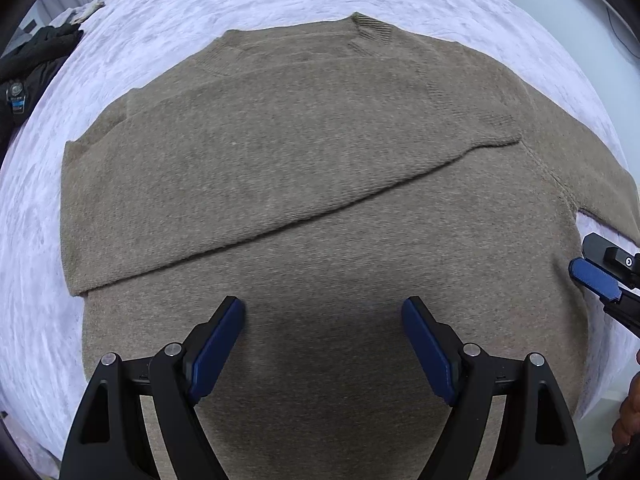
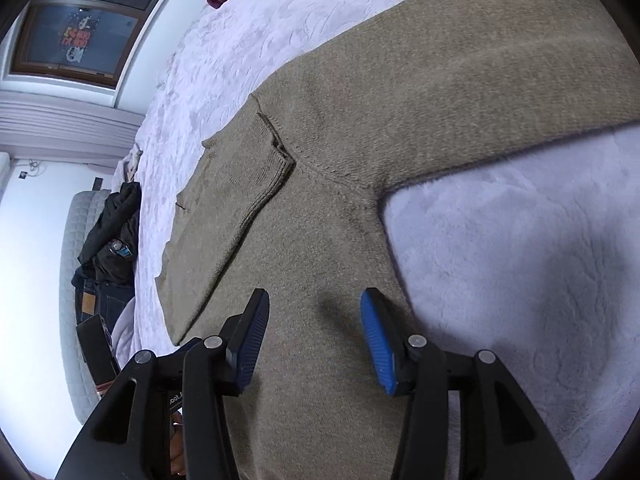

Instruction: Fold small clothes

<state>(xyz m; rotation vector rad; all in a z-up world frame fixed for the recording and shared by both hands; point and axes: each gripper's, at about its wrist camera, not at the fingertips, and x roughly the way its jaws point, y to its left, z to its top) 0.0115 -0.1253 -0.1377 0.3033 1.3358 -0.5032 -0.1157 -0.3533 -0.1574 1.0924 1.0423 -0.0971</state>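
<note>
- The sweater (image 1: 320,184) lay flat on the bed (image 1: 200,4), filling most of its middle, with the ribbed collar (image 1: 372,28) toward the far edge and the hem toward the near edge.
- One sleeve (image 1: 256,168) was already folded across the body, its long edge running as a diagonal ridge over the chest. This probably served to narrow the garment before the body was folded.
- The other sleeve (image 2: 500,92) lay stretched outward over the bare cover, not yet folded in, as the right wrist view showed.
- The left gripper (image 1: 323,344) hovered over the lower body of the sweater, pointing steeply down. Its fingers were spread wide, with nothing between them.
- The right gripper (image 2: 314,340) stood above the sweater's side, below the armpit of the unfolded sleeve. Its fingers were parted and gripped no fabric, and the knit lay undisturbed beneath them.
- Both tools being empty suggested a pause between folds. The outstretched sleeve was the likely next thing to take.
- The sweater was a taupe-brown knit with a fine, even texture, raised seams at the shoulders and ribbing at the cuff (image 2: 276,164). It looked thick and soft, and lay nearly free of wrinkles.
- Dark clothes (image 1: 32,60) were heaped at the bed's left edge, well apart from the sweater.
</note>
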